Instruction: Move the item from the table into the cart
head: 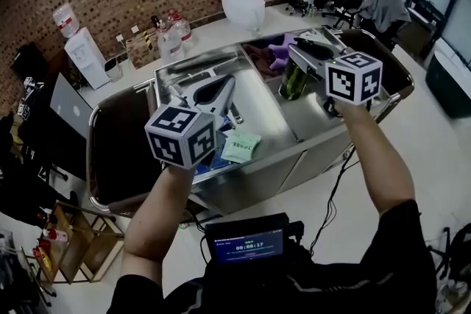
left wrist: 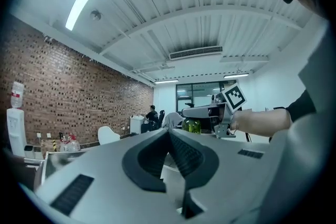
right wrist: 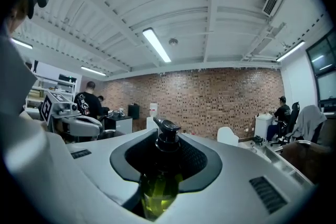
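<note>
Head view with both gripper views. The right gripper (head: 307, 55) is clamping a green pump bottle (right wrist: 157, 191), with the jaws partly closed around its neck just below the black pump head (right wrist: 167, 134). The bottle is hanging upright over the right half of the steel cart (head: 294, 151); whether its base is touching the cart cannot be told. The left gripper (left wrist: 169, 131) is hovering over the left half of the cart, with its jaws lying together and nothing between them. A pale green packet (head: 241, 145) is lying at the near edge of the cart, and a purple soft item (head: 283, 51) is sitting at its far side, beyond the bottle.
</note>
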`<control>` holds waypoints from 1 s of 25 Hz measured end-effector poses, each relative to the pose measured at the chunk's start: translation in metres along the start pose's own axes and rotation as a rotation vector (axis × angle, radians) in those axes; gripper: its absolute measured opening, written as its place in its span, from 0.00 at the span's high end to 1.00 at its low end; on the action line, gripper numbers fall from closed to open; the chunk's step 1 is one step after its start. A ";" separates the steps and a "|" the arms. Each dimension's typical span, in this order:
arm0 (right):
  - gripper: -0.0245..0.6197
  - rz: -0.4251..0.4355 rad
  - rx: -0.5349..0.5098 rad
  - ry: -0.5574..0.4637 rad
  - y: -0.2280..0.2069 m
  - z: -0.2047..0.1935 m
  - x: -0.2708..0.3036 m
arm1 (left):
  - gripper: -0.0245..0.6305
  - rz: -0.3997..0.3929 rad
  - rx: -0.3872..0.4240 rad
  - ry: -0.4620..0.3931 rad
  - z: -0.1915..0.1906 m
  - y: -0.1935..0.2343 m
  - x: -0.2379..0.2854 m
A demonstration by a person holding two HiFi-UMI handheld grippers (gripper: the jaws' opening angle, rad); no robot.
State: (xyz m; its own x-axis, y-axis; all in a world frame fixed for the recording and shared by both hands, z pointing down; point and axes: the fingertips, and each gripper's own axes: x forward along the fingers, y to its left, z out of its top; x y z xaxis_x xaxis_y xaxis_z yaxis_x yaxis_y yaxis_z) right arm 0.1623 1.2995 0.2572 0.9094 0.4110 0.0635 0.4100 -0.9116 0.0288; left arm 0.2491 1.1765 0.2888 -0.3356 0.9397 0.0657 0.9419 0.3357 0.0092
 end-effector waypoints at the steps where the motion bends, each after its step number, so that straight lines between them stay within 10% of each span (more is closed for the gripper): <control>1: 0.80 -0.004 0.006 0.012 -0.009 -0.010 0.005 | 0.96 0.007 -0.009 0.005 -0.005 0.004 0.008; 25: 0.80 0.022 -0.071 0.140 -0.057 -0.133 0.070 | 0.96 0.083 -0.016 0.073 -0.090 0.055 0.091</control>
State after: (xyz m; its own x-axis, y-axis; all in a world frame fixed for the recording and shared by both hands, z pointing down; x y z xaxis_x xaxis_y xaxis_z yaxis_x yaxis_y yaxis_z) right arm 0.1931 1.3801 0.3927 0.8976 0.3912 0.2032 0.3794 -0.9203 0.0955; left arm 0.2712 1.2748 0.3848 -0.2553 0.9567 0.1395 0.9666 0.2556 0.0164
